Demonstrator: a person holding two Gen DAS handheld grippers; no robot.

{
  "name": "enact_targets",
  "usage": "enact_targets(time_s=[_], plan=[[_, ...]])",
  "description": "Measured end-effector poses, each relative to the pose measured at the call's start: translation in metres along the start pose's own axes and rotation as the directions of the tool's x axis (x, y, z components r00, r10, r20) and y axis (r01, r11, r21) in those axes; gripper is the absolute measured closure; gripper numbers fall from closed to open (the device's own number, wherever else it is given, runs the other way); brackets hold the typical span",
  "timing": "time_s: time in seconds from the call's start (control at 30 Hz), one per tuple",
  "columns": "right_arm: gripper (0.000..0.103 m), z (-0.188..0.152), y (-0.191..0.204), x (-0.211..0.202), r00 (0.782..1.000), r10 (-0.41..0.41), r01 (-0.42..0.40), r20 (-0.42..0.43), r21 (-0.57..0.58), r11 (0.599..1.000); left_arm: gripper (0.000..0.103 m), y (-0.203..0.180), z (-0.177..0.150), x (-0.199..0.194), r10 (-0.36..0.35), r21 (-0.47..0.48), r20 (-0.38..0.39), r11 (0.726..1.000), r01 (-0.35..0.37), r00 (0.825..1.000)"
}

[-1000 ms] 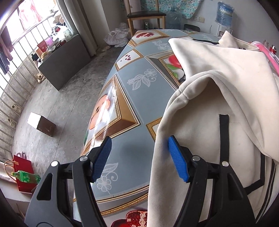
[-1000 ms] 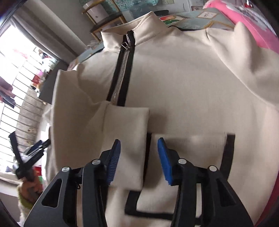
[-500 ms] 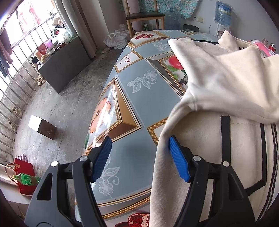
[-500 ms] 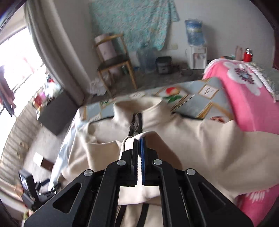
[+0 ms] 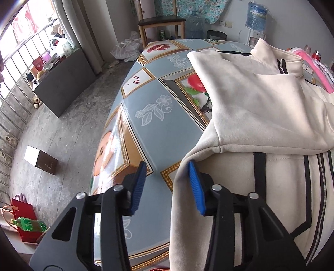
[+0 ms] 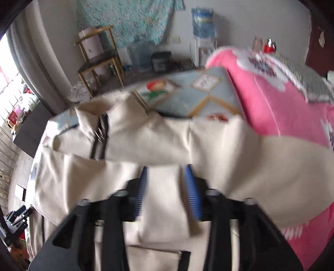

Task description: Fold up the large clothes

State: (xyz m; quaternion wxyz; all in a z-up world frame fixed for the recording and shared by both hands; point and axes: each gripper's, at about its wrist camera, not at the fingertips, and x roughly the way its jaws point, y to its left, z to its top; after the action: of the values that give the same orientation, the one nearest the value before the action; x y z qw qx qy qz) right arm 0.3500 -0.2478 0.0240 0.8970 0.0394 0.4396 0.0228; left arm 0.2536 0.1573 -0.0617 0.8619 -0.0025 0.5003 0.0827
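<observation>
cream jacket spread on the patterned worktop

the jacket lies on the worktop, one sleeve folded across it. left tongs are closing at its edge, pads not pressing; right tongs are opening, blurred, cloth between.

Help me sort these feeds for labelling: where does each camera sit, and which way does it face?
Left wrist: on the left tool, looking down past the table edge to the jacket and floor; its closing jaws show, fabric edge between them.
Right wrist: on the right tool, looking across the jacket toward the far wall; its opening jaws show, a flap of the jacket between them.
Shared: jacket, table, chair, water jug.
</observation>
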Motion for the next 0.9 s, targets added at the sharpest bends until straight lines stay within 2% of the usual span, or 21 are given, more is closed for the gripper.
enact_targets(time_s=[0.07,0.1,0.17,0.23,0.3,0.37,0.4,0.47,0.53,0.67,0.73,0.77,0.83,0.87,0.9], plan=[[0.053,0.013,0.026,-0.001,0.999,0.032,-0.032,0.004,-0.057,0.998,0.076,-0.002,0.0,0.0,-0.015,0.002,0.001,1.0,0.015,1.0],[0.053,0.02,0.047,0.003,0.996,0.093,-0.093,-0.011,-0.08,0.992,0.079,-0.003,0.001,0.0,-0.022,0.004,0.002,1.0,0.022,1.0],[0.053,0.031,0.075,0.013,0.981,0.186,-0.191,-0.063,-0.095,0.977,0.09,-0.005,0.001,0.001,-0.04,0.006,0.003,0.999,0.04,0.999],[0.053,0.039,0.124,0.036,0.948,0.273,-0.296,-0.167,-0.136,0.945,0.094,-0.008,0.0,0.0,-0.044,0.014,0.007,0.999,0.044,0.999],[0.053,0.041,0.174,0.057,0.915,0.309,-0.364,-0.257,-0.2,0.91,0.095,-0.009,-0.001,-0.001,-0.036,0.022,0.013,0.999,0.036,0.999],[0.053,0.037,0.236,0.082,0.88,0.317,-0.423,-0.353,-0.28,0.862,0.095,-0.007,-0.002,-0.001,-0.049,0.003,0.015,0.999,0.049,0.999],[0.053,0.036,0.256,0.092,0.872,0.311,-0.434,-0.378,-0.306,0.847,0.095,-0.005,-0.002,-0.001,-0.058,-0.008,0.014,0.998,0.059,0.998],[0.053,0.034,0.297,0.111,0.873,0.277,-0.429,-0.402,-0.36,0.828,0.095,-0.002,-0.002,0.0,-0.073,-0.024,0.013,0.997,0.073,0.997],[0.053,0.036,0.337,0.136,0.882,0.232,-0.408,-0.41,-0.421,0.81,0.095,-0.002,-0.003,0.0,-0.079,-0.029,0.015,0.996,0.08,0.997],[0.053,0.04,0.371,0.172,0.899,0.122,-0.337,-0.422,-0.484,0.808,0.095,0.0,-0.004,0.001,-0.093,-0.041,0.023,0.995,0.093,0.995],[0.054,0.035,0.382,0.187,0.896,0.07,-0.315,-0.438,-0.518,0.795,0.095,0.001,-0.004,0.001,-0.097,-0.045,0.028,0.994,0.098,0.995],[0.059,0.035,0.385,0.189,0.896,0.061,-0.314,-0.439,-0.531,0.787,0.095,0.001,-0.004,0.001,-0.099,-0.046,0.032,0.994,0.101,0.995],[0.093,0.031,0.394,0.187,0.896,0.05,-0.321,-0.44,-0.568,0.758,0.095,0.002,-0.006,0.001,-0.106,-0.048,0.042,0.993,0.108,0.993],[0.098,0.03,0.398,0.183,0.897,0.053,-0.326,-0.44,-0.573,0.752,0.096,0.003,-0.006,0.0,-0.11,-0.052,0.049,0.992,0.113,0.993],[0.098,0.031,0.4,0.177,0.904,0.057,-0.321,-0.424,-0.582,0.747,0.096,0.004,-0.007,0.0,-0.114,-0.058,0.054,0.991,0.117,0.992]])
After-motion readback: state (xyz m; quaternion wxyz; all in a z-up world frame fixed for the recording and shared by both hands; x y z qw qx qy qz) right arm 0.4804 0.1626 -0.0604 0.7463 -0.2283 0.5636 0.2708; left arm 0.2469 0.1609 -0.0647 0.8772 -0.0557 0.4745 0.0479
